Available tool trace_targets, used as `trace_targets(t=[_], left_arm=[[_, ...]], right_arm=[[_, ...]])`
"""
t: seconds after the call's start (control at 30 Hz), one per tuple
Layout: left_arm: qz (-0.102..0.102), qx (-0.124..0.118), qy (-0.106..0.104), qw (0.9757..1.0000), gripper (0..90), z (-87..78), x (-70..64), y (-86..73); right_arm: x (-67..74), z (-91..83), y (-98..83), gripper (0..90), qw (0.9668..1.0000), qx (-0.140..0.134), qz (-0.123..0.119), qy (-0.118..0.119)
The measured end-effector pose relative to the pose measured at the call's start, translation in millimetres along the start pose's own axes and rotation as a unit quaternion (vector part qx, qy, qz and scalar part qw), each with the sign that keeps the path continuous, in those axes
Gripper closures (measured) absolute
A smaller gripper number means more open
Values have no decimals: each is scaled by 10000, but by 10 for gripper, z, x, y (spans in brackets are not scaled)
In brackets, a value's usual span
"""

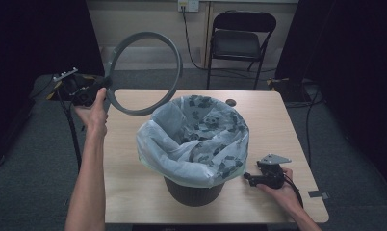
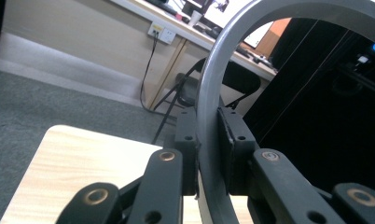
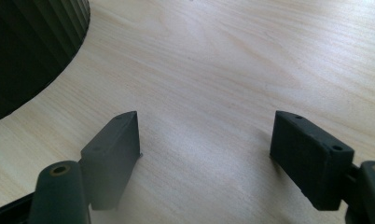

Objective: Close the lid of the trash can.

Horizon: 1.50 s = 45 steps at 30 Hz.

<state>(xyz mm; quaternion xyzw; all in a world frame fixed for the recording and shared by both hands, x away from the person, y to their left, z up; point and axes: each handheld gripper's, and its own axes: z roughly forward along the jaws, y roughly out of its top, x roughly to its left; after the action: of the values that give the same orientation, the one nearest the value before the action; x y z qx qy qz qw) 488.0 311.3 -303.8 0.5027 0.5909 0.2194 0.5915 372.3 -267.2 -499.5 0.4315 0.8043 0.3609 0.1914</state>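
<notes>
A grey plastic ring (image 1: pixel 178 72) hangs tilted in the air above the table's far left corner. My left gripper (image 1: pixel 105 83) is shut on its lower left edge. In the left gripper view the ring (image 2: pixel 209 84) rises between the two pads (image 2: pixel 234 135), which press on it from both sides. A dark ribbed bin (image 1: pixel 194 192) stands mid-table, lined with a white patterned bag (image 1: pixel 196 139) folded over its rim. My right gripper (image 1: pixel 248 177) rests on the table to the right of the bin, open, with bare wood between its fingers (image 3: pixel 113 149). The bin wall (image 3: pixel 31 46) shows at that view's upper left.
The light wooden table (image 1: pixel 264 120) has a small round hole (image 1: pixel 230 102) near its far edge. A black folding chair (image 1: pixel 239 38) stands behind it by a wall socket (image 1: pixel 188 5). Cables trail on the grey carpet at the right, and dark curtains hang on both sides.
</notes>
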Motion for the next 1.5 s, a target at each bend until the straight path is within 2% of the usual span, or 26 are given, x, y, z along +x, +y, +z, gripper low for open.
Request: trace_targets(t=[0.13,0.2,0.27,0.3,0.33,0.43,0.5,0.57,0.6,0.63,0.67,0.7,0.8,0.83,1.0,1.1,1.13,1.27,1.37,1.43,1.5], left_arm=[[-54,-50,-105,9999,793,-36,-17,88],[-35,-67,-280,9996,793,-63,-33,126],[104,-47,-318,9994,793,-85,-80,143],[91,-46,-455,9989,793,-97,-98,143],[89,-63,-500,9987,793,-106,-111,143],[28,-10,-839,9965,793,-140,-151,122],[121,31,-933,9956,793,-166,-191,100],[154,89,-1110,9937,793,-195,-230,84],[204,56,-1102,9937,793,-209,-265,76],[286,89,-1169,9927,793,-226,-285,68],[245,73,-1229,9921,793,-234,-313,59],[372,111,-1234,9916,793,-247,-352,56],[394,141,-1431,9888,793,-277,-425,43],[467,153,-1461,9881,793,-291,-462,32],[627,247,-1633,9843,793,-324,-577,-27],[651,295,-1746,9820,793,-343,-635,-61],[653,296,-1840,9803,793,-359,-658,-70],[768,333,-1948,9773,792,-420,-754,-96],[898,468,-1967,9752,793,-436,-815,-138],[916,533,-1980,9745,792,-431,-848,-172],[961,628,-2018,9727,792,-422,-887,-198]], right_arm=[[0,0,0,230,10000,0,1,-1],[-1,0,0,230,10000,-1,5,2],[-2,1,1,229,10000,1,13,5],[-2,1,2,229,10000,1,11,5],[-2,3,3,226,10000,-1,16,7],[-10,8,8,224,10000,-19,33,36],[-22,8,17,229,10000,1,45,71],[-39,6,32,250,9999,11,127,90],[-51,8,46,250,9998,21,169,107],[-55,3,58,250,9997,20,210,99],[-61,-3,76,250,9998,-21,205,55],[-66,-14,93,251,9997,-60,212,37],[-91,-58,188,243,9991,-266,321,-30],[-96,-73,221,239,9988,-338,342,-38],[-114,-130,386,223,9976,-543,428,-5],[-120,-172,505,227,9966,-697,449,8],[-125,-195,550,230,9959,-779,466,27],[-164,-338,785,238,9922,-1144,484,37],[-188,-497,1013,240,9876,-1493,493,31],[-183,-566,1131,243,9860,-1613,430,-36],[-167,-630,1256,245,9842,-1725,391,-2]])
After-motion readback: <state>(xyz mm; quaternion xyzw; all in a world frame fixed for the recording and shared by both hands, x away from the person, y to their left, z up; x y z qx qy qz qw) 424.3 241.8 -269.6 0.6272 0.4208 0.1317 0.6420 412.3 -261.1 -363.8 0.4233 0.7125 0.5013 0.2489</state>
